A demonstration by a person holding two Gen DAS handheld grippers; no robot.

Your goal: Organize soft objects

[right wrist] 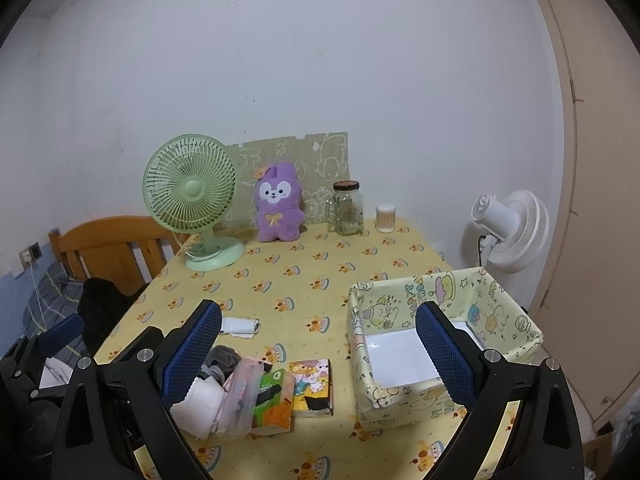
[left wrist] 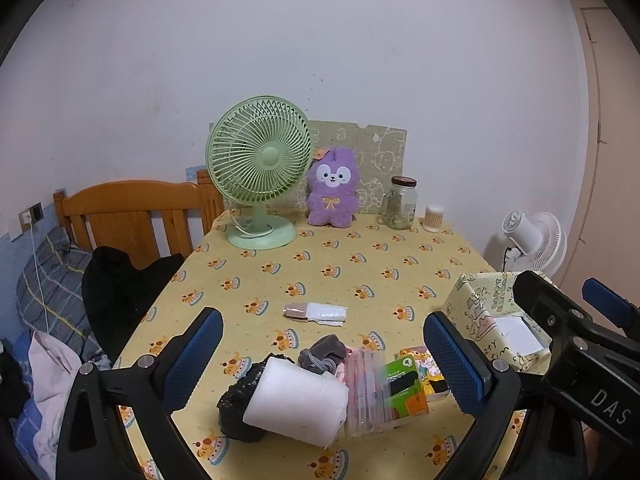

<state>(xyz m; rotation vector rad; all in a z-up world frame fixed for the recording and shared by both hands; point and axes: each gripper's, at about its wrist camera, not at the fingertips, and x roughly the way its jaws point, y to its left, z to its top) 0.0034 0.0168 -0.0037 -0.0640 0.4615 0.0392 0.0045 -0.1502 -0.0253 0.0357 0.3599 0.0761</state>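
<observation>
Jaws of both the left gripper and right gripper gape wide, empty. Toilet roll, near bench edge, looks light and squashy; pinch across its middle gently.

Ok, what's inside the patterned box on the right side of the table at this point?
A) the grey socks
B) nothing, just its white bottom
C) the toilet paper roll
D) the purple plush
B: in the right wrist view the patterned box shows only its bare white bottom, while the toilet paper roll, grey socks and purple plush all sit outside it on the table.
</observation>
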